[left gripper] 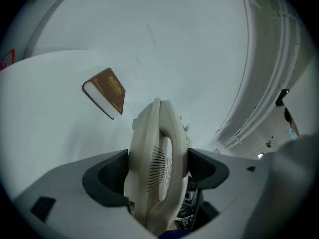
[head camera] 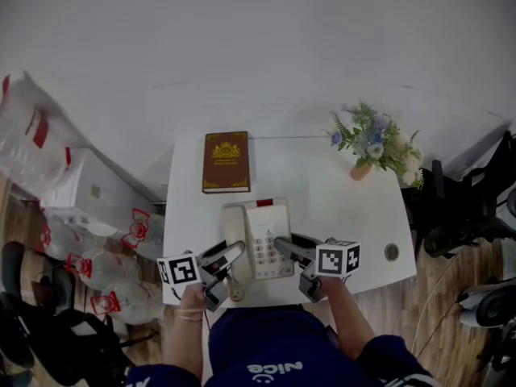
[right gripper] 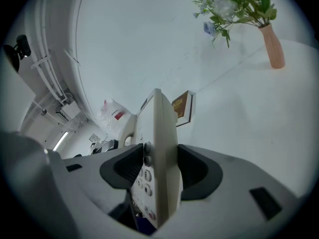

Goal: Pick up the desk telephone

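Holding stage, awaiting lift. Clamping handset (left gripper: 152,153) side of desk telephone (head camera: 260,238) in left gripper (left gripper: 157,169), pinching keypad (head camera: 264,250) edge in right gripper (right gripper: 155,172), both narrowed tight onto casing. Lying between tools, apparently resting on table (head camera: 355,216). Calling for level, simultaneous raise, keeping handset seated.

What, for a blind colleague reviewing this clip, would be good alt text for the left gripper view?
The left gripper's two dark jaws clamp the handset side of a cream desk telephone, which is seen edge-on and fills the centre. Behind it at upper left a brown book lies on the white table, with a pale wall beyond.
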Motion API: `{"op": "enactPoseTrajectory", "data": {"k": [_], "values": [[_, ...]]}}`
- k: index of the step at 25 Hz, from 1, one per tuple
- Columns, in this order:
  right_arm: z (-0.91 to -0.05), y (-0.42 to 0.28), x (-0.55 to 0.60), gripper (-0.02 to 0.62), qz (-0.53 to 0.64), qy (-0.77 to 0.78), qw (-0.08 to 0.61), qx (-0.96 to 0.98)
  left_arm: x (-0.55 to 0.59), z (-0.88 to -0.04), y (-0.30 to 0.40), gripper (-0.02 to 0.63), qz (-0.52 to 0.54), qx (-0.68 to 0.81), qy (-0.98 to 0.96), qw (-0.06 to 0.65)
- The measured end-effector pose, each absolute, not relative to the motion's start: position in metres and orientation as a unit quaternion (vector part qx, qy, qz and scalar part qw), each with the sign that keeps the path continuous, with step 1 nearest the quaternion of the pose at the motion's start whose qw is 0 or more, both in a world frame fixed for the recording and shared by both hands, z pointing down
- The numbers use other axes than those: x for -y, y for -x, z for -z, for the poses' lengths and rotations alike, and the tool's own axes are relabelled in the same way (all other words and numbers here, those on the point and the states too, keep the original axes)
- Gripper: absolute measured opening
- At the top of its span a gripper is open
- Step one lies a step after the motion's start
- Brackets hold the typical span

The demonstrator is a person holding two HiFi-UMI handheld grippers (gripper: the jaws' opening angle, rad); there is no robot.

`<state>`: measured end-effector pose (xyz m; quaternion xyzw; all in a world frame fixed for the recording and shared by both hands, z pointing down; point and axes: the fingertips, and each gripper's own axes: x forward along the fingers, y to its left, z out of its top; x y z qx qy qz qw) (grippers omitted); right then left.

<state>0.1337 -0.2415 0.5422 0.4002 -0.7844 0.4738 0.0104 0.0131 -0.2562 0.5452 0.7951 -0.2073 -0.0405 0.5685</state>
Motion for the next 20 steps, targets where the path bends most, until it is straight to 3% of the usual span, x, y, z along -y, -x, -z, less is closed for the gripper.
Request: {"op": "enactPoseTrajectory", "data": {"k": [20], "values": [[-0.462, -0.152, 0.227, 0.232, -0.371, -0.442, -0.053, 0.815, 0.25, -0.467, -0.03, 0.37, 0.112, 0.173, -0.848, 0.488]]}}
